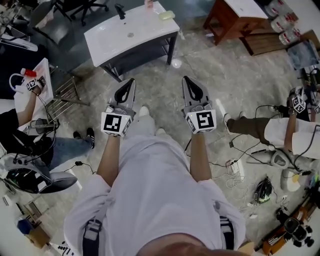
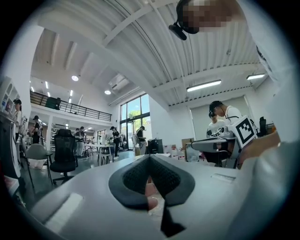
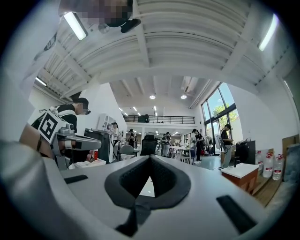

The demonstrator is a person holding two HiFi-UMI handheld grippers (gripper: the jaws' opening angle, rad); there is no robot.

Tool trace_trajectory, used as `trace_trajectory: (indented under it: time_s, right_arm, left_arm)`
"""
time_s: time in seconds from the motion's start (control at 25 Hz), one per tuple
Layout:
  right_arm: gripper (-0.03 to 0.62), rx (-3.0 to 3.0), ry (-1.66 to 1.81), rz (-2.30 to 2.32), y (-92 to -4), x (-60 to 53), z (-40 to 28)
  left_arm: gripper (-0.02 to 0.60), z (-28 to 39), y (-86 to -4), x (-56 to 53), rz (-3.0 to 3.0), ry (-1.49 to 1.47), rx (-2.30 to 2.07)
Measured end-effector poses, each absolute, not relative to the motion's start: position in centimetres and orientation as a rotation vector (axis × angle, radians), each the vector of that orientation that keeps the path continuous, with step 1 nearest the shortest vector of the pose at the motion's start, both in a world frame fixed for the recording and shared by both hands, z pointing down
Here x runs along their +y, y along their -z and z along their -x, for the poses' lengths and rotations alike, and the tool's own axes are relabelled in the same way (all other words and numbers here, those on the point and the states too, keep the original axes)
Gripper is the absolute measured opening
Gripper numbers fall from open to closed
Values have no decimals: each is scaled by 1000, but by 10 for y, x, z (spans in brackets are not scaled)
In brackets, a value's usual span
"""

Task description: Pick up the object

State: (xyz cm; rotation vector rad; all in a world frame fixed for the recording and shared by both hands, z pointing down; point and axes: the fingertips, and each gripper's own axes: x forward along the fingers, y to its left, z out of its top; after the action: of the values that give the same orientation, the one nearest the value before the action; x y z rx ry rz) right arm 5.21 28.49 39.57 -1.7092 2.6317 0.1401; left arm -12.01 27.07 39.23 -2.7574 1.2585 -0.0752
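Observation:
A white sink-top table [image 1: 112, 47] stands ahead of me on the grey floor. On its far right corner lies a pale yellow-green bar [image 1: 166, 15]; a dark faucet [image 1: 120, 11] stands at its back. My left gripper [image 1: 132, 80] and right gripper [image 1: 185, 78] are held side by side at waist height, pointing toward the table and well short of it. Both are shut, with nothing between the tips. In the left gripper view the left gripper [image 2: 150, 157] has its jaws meeting at the tip. The right gripper [image 3: 150, 158] looks the same in the right gripper view.
A small white round thing [image 1: 176, 63] lies on the floor by the table's right leg. A wire rack [image 1: 65, 95] and a seated person [image 1: 20, 125] are at left. Another person [image 1: 290, 132], cables [image 1: 235, 170] and a wooden table [image 1: 232, 17] are at right.

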Motion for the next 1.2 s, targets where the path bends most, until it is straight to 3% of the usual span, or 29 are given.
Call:
trace_trajectory:
  time_s: [0.32,0.76,1.2]
  right_arm:
    - [0,2647,-132,1738,-406,198,-66]
    - [1,2681,-43,1739,-413,2,-53]
    - [2,2679,51,1796,-432,-159,-65]
  left_arm:
    - [0,95,-402,179,2792,27,1207]
    - [0,95,-385,-39,2785,-130,1204]
    - [0,68,-417,-193,2862,-3,1126]
